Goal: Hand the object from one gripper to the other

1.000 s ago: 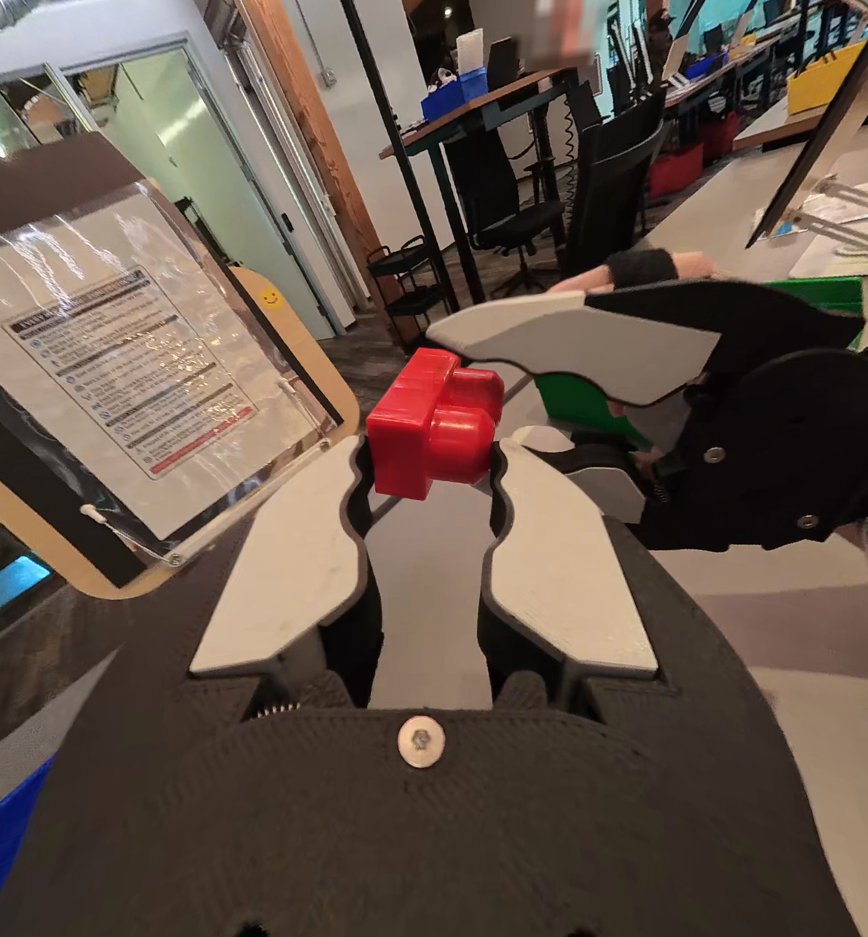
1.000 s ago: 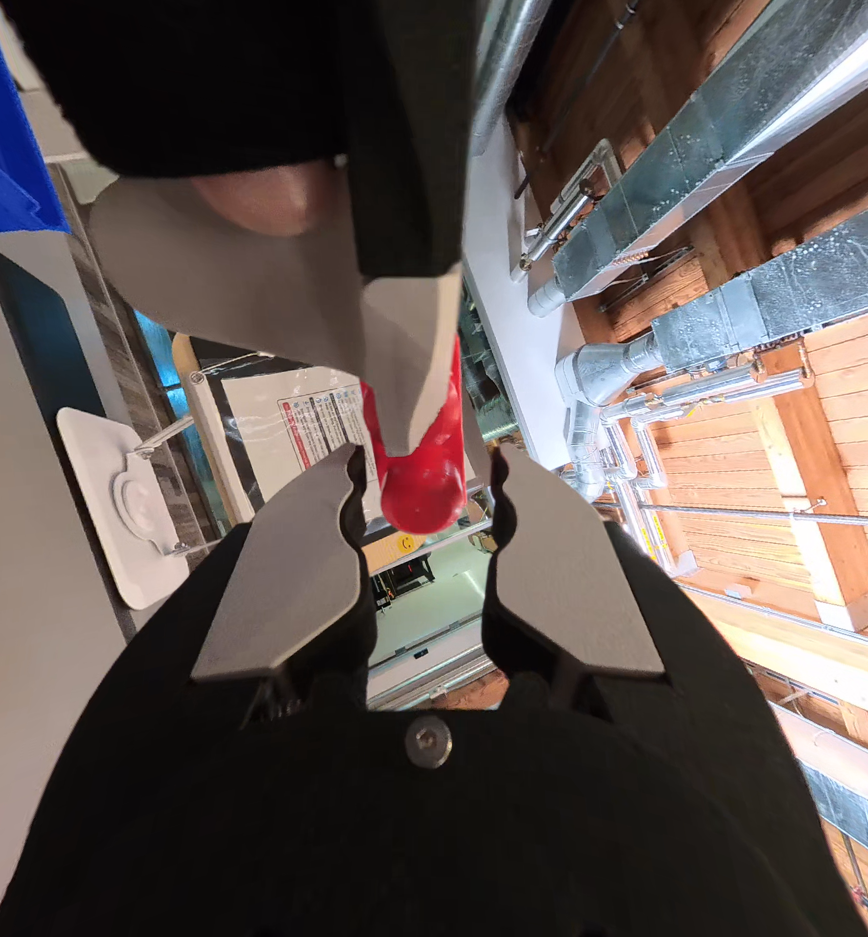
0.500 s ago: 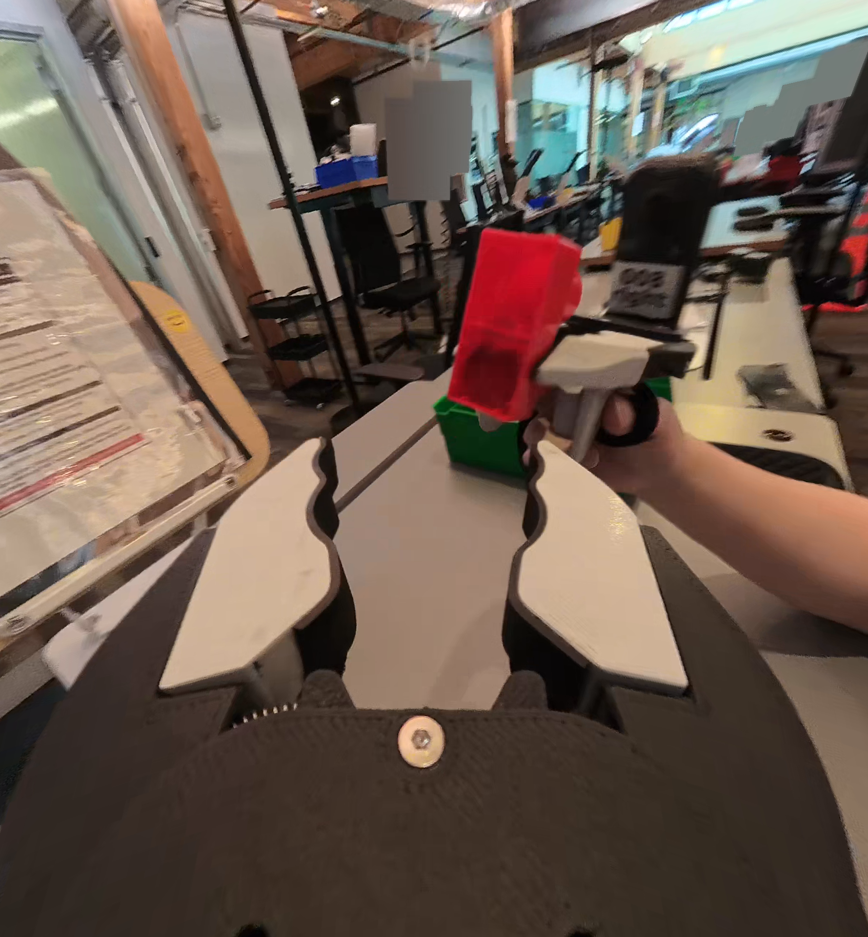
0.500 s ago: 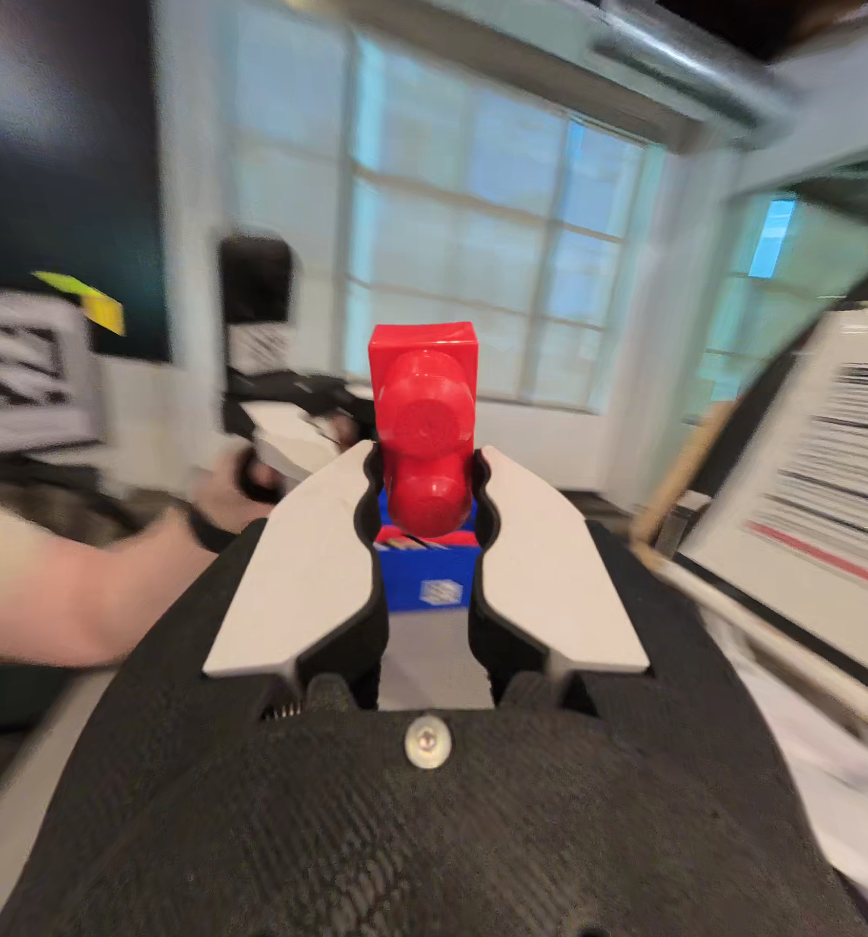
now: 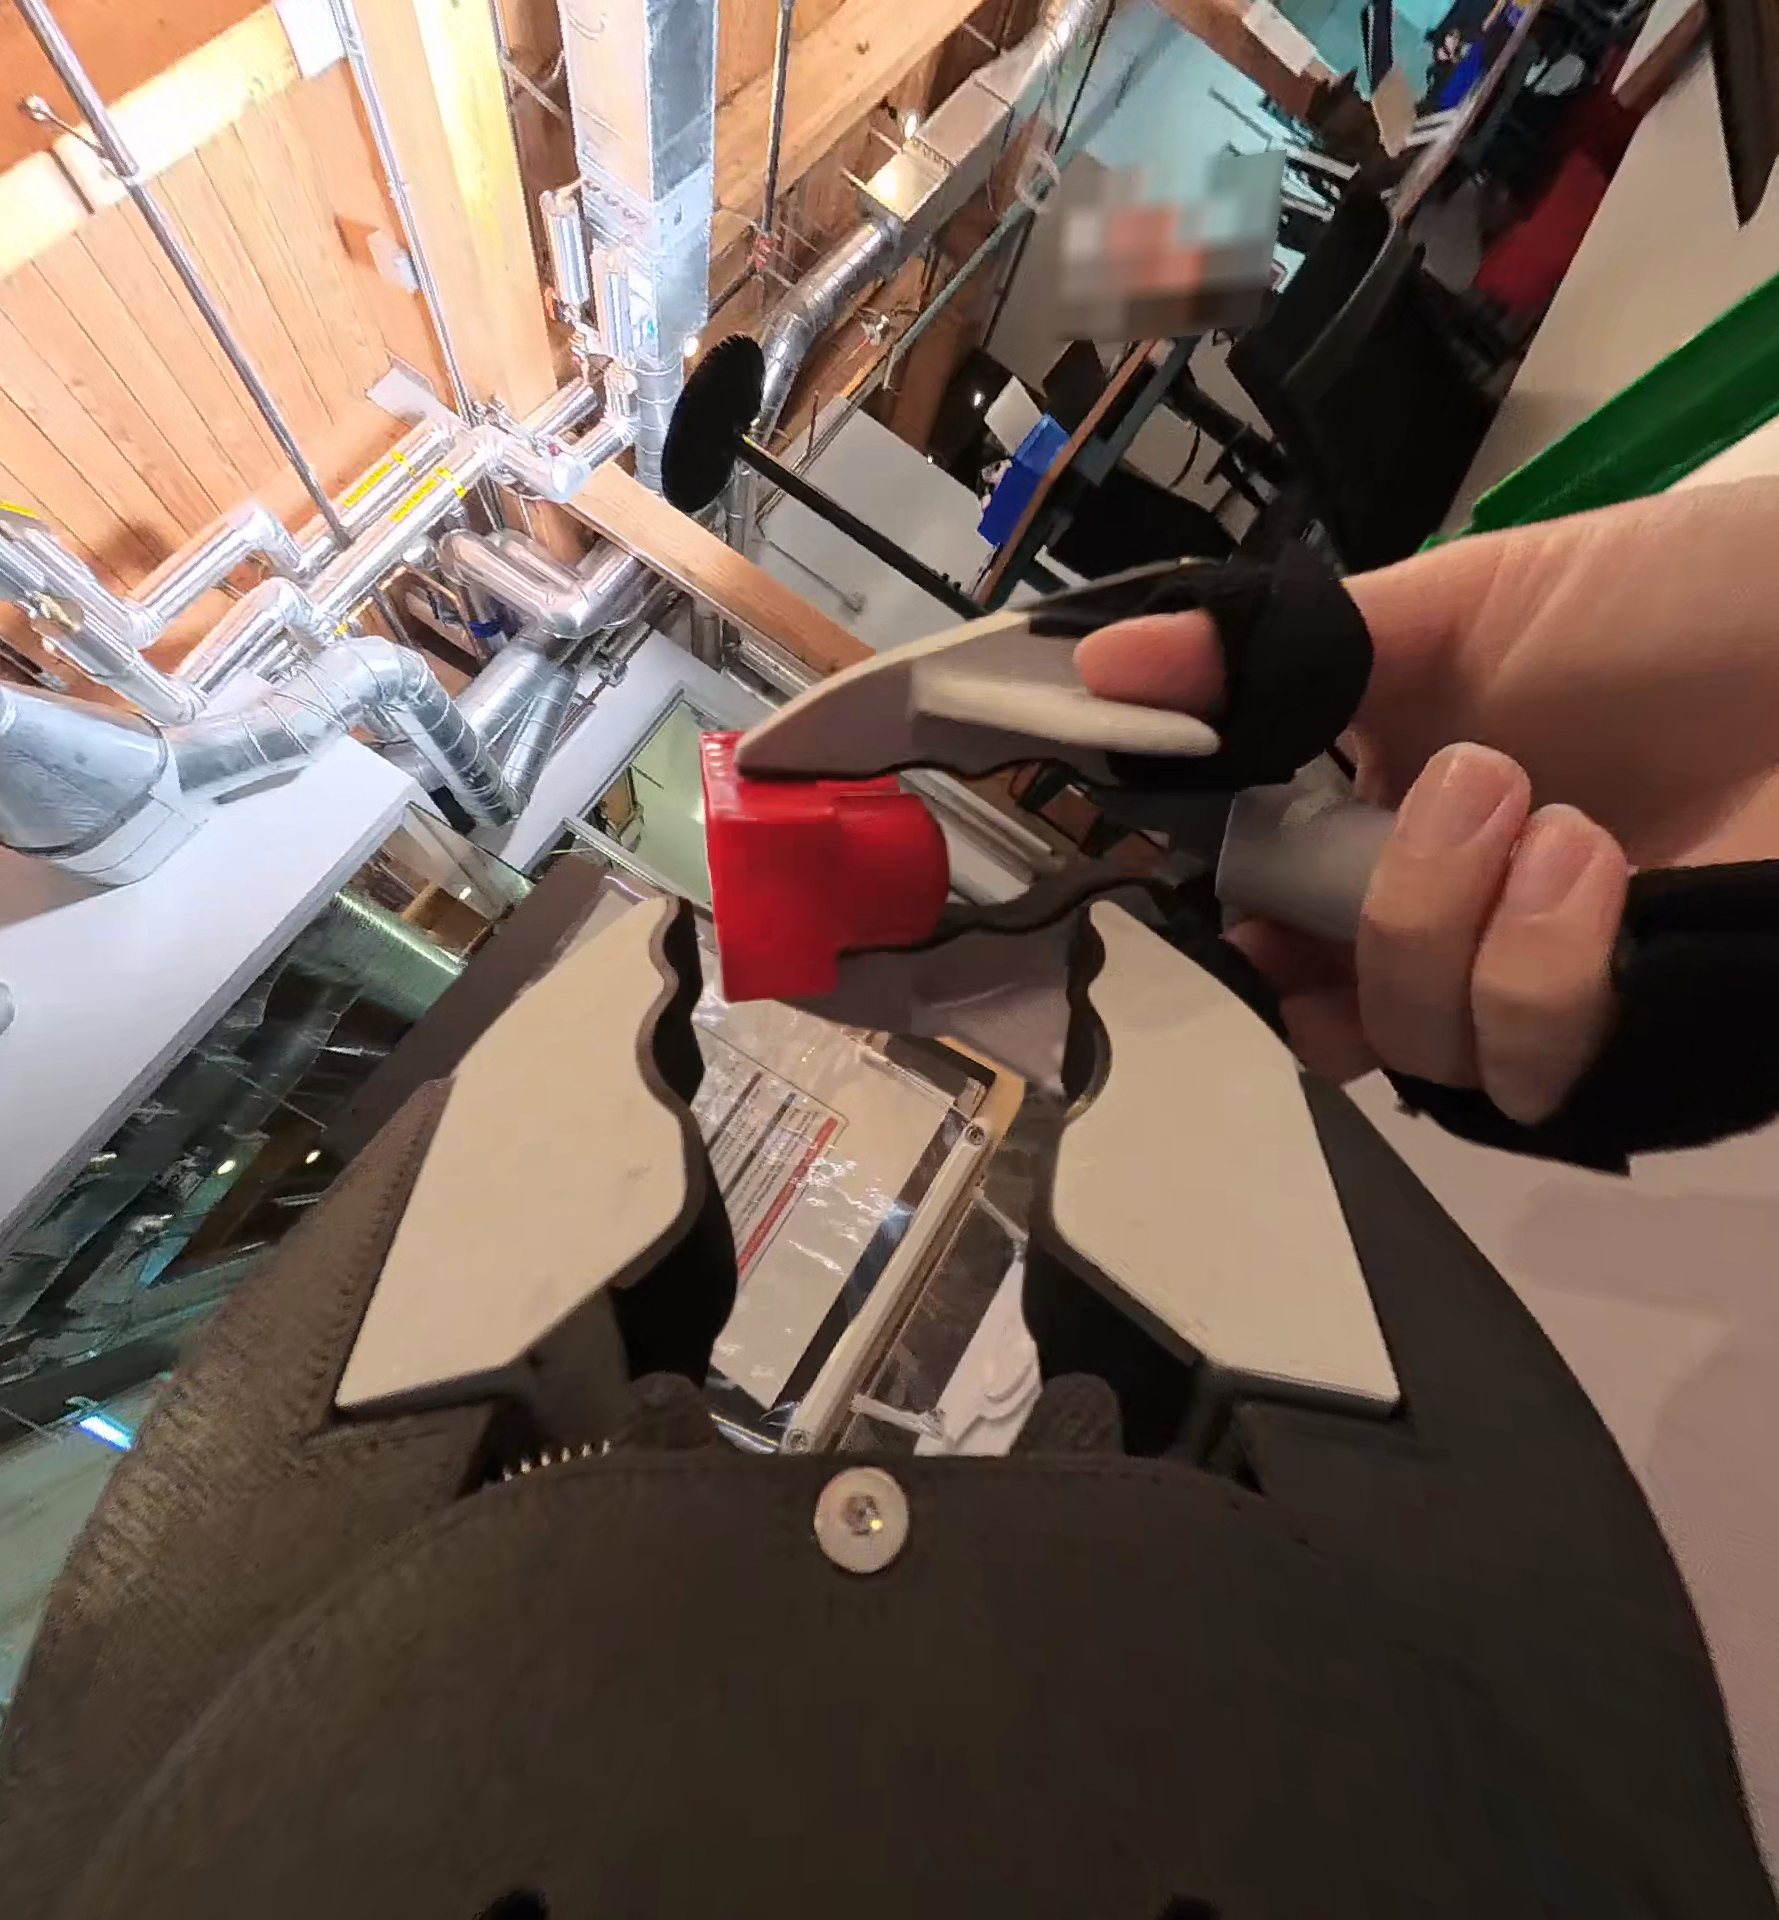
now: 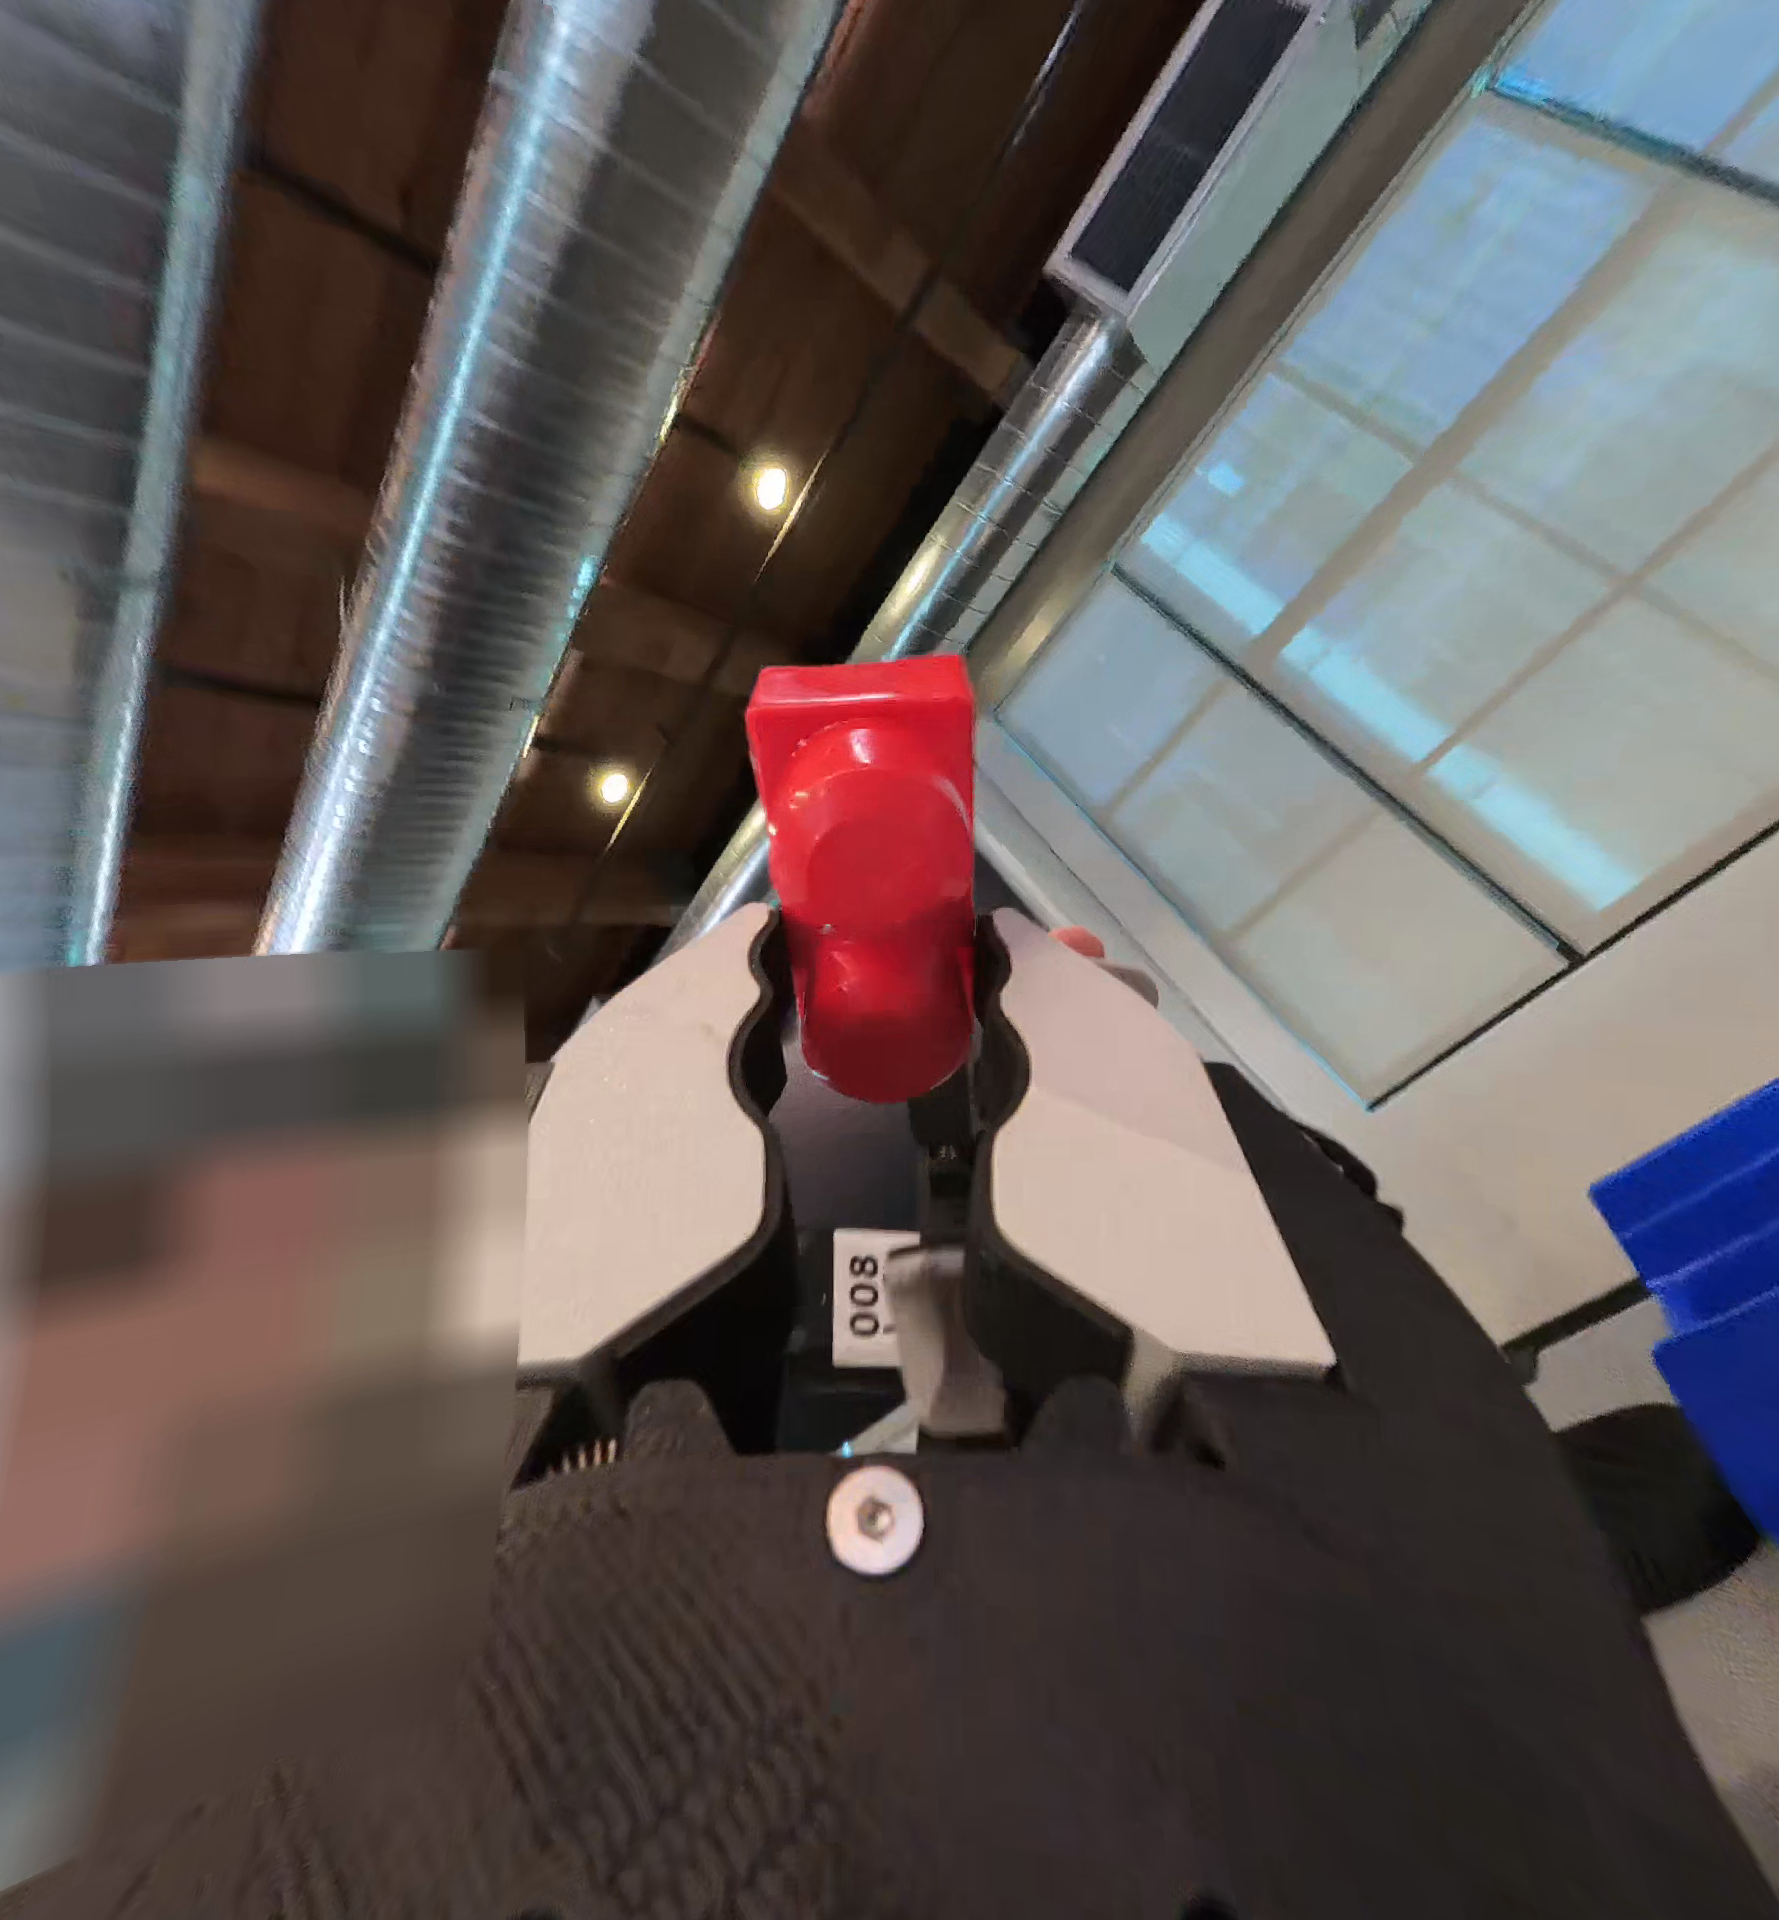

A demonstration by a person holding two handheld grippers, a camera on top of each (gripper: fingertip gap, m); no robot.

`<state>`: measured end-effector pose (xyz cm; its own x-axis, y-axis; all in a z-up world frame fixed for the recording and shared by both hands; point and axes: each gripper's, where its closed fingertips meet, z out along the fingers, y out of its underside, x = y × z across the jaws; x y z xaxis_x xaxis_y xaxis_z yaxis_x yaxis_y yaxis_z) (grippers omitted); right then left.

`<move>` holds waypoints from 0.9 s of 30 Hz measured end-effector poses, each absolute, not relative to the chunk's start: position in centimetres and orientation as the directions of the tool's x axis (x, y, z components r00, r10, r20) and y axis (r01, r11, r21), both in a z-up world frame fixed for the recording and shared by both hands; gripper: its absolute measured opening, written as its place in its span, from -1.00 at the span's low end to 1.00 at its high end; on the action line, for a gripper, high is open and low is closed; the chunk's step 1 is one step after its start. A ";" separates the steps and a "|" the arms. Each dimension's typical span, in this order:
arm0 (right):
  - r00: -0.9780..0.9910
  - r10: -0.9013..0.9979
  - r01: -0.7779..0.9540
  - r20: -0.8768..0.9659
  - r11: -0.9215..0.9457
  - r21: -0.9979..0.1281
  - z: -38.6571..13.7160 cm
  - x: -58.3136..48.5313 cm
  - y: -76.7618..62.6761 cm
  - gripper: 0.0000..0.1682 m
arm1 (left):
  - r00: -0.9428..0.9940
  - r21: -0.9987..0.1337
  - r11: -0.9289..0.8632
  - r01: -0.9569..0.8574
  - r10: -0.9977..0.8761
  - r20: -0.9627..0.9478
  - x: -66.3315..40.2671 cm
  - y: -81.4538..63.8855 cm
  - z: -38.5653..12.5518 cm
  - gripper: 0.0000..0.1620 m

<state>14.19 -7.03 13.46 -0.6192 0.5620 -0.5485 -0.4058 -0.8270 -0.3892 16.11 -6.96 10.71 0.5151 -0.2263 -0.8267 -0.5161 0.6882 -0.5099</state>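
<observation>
**Red block held aloft under workshop ceiling**

Beneath a ceiling of wooden boards [image 5: 126, 343] and silver ventilation ducts [image 6: 428, 436], with a wall of frosted window panes [image 6: 1467, 520] to one side, two hand-held grippers meet in mid-air over a pale table [image 5: 1612, 1299].

The right gripper [image 6: 877, 940] is clamped on the red block [image 6: 869, 883], its grey fingers [image 6: 656, 1132] pressed against the block's rounded studs while the square body of the block juts out past the fingertips. In the left wrist view the same gripper comes in from the right, one grey finger lying over the top of the red block [image 5: 823, 883] and the other under it, held by a person's hand [image 5: 1487, 790] in a black fingerless glove.

The left gripper [image 5: 880, 935] stands wide open and holds nothing. Its two grey fingers [image 5: 542, 1174] are spread well apart, and the block sits just ahead of the gap between their tips, closer to the left-hand finger; whether it touches that finger cannot be told.

Behind the left gripper's fingers lies a clear-covered printed sheet [image 5: 823, 1174] in a pale frame. Farther out, a green bin [image 5: 1685, 416] shows at the right edge of the left wrist view, with desks and dark chairs [image 5: 1384, 353] beyond it. A blue bin [image 6: 1758, 1309] stands at the right edge of the right wrist view, which is partly motion-blurred.
</observation>
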 end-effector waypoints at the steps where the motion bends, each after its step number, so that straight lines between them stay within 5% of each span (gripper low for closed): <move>1: -0.612 0.567 -0.435 -0.551 -0.824 -0.363 13.4 14.3 -6.7 -0.59 | 0.531 -0.520 0.688 -0.506 -0.227 -0.817 16.1 -6.9 10.8 -0.16; 15: -0.525 0.642 -0.509 -0.558 -0.763 -0.398 12.6 13.4 -6.5 -0.59 | 0.521 -0.459 0.709 -0.535 -0.150 -0.840 15.3 -7.0 11.2 -0.48; 19: -0.422 0.732 -0.491 -0.535 -0.681 -0.543 12.3 12.8 -6.6 -0.45 | 0.534 -0.559 0.686 -0.465 -0.286 -0.796 14.2 -7.2 12.1 -0.48; 23: -0.194 0.911 -0.437 -0.365 -0.413 -0.799 12.3 13.5 -6.5 -0.22 | 0.448 -0.720 0.585 -0.373 -0.566 -0.692 12.6 -8.0 11.9 -0.49; 27: 0.197 0.971 -0.135 0.138 0.166 -0.977 11.0 14.9 -6.4 -0.21 | 0.291 -0.794 0.482 -0.371 -0.752 -0.592 11.3 -9.1 10.0 -0.49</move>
